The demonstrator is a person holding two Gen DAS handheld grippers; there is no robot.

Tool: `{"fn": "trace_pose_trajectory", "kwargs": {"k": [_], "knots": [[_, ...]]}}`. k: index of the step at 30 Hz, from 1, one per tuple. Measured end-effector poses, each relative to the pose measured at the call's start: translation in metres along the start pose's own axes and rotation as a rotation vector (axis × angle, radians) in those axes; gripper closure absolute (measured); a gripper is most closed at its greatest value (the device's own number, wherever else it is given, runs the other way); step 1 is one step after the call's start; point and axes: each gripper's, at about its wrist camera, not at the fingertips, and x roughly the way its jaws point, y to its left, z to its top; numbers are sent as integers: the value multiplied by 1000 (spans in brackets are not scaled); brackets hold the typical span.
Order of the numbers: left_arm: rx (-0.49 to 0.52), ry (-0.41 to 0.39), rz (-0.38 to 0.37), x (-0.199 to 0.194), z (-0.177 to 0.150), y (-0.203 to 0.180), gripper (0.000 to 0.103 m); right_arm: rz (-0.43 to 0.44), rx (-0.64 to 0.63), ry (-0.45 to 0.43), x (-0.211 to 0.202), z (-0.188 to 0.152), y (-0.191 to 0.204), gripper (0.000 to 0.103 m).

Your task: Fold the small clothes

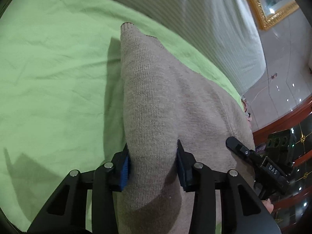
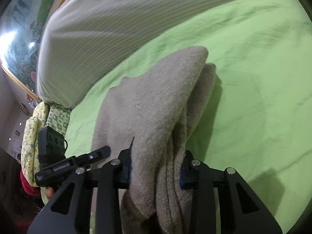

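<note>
Beige knit garment (image 1: 156, 101): centre frame in both views, over green sheet (image 1: 48, 78). Left gripper (image 1: 153, 167): clamped on a bunched fold. Right gripper (image 2: 156, 167): clamped on thick layered folds. Striped white bedding (image 2: 109, 29): upper frame.

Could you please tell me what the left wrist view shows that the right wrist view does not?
Only the left wrist view shows the glossy tiled floor and red-brown wooden furniture, plus the right gripper from outside.

Only the right wrist view shows the yellow floral cushion, the green checked pillow and the garment's bunched layers between the right gripper's pads.

Both share the beige knitted garment, clamped by the left gripper too, over the light green bedsheet, with the white striped bedding and gold-framed picture behind.
</note>
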Motion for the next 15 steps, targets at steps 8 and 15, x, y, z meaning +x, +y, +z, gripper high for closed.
{"fn": "trace_pose_trajectory", "kwargs": {"k": [8, 15], "knots": [[50, -110, 21, -84, -30, -4, 64, 58, -40, 10, -12, -22, 44, 71], [57, -191, 99, -170, -52, 31, 64, 176, -115, 42, 13, -52, 109, 71]]}}
